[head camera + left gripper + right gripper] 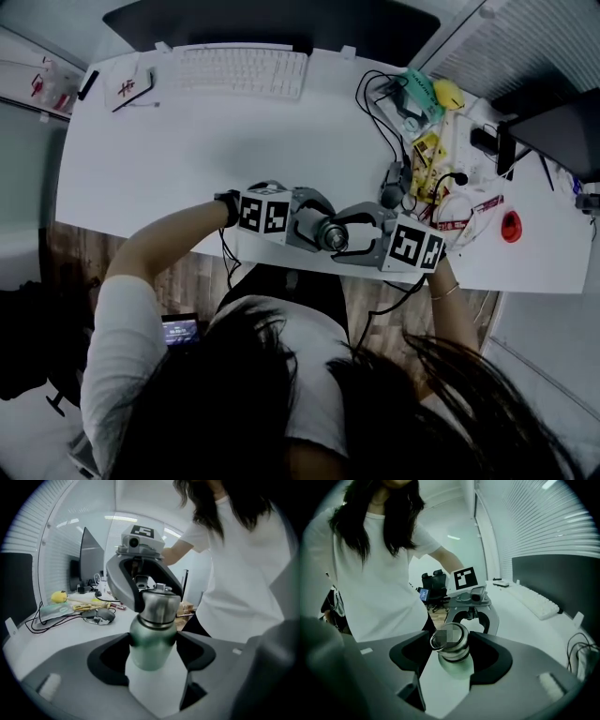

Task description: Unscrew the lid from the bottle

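A green metal bottle [151, 644] with a steel lid [451, 641] is held level between my two grippers, above the front edge of the white table [187, 159]. My left gripper [152, 651] is shut on the green body, one jaw against each side. My right gripper [452, 653] faces it and is shut on the lid. In the head view the bottle [330, 232] shows between the left gripper [314, 230] and the right gripper [352, 232]. The base of the bottle is hidden.
A white keyboard [242, 70] lies at the table's far edge. Cables, a yellow item [448, 92], a mouse [392, 195] and a red round object [511, 227] crowd the right side. An office chair [433, 585] stands behind the person.
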`<state>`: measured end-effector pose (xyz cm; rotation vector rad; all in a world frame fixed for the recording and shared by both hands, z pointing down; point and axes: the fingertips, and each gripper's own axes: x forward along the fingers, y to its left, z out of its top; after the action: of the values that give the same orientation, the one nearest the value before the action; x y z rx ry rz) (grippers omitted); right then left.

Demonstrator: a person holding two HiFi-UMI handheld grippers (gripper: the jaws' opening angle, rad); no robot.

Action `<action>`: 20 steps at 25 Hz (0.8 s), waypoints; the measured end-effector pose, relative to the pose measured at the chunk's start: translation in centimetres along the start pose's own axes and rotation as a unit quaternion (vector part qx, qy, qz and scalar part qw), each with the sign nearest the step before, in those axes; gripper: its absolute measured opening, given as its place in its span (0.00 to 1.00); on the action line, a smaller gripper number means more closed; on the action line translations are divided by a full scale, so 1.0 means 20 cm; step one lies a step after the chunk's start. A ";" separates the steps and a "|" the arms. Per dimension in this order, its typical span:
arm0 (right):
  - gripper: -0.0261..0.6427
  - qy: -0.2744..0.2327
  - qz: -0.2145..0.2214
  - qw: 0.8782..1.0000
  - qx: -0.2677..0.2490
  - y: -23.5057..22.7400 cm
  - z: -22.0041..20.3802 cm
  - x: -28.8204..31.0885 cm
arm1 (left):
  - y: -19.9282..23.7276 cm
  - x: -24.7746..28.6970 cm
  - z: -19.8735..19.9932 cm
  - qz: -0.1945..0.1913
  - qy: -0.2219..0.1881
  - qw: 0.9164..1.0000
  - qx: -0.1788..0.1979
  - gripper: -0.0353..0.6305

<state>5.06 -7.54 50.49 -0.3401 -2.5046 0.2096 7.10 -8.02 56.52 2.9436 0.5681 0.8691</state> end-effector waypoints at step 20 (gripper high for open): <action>0.46 -0.243 -0.500 0.791 0.256 -0.07 -0.02 -0.12 | 0.01 0.02 -0.03 0.122 -0.068 0.988 -0.064 0.60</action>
<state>6.92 -9.51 49.87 1.3939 -2.5784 0.5559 7.15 -8.03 57.32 2.9625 0.1406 0.6811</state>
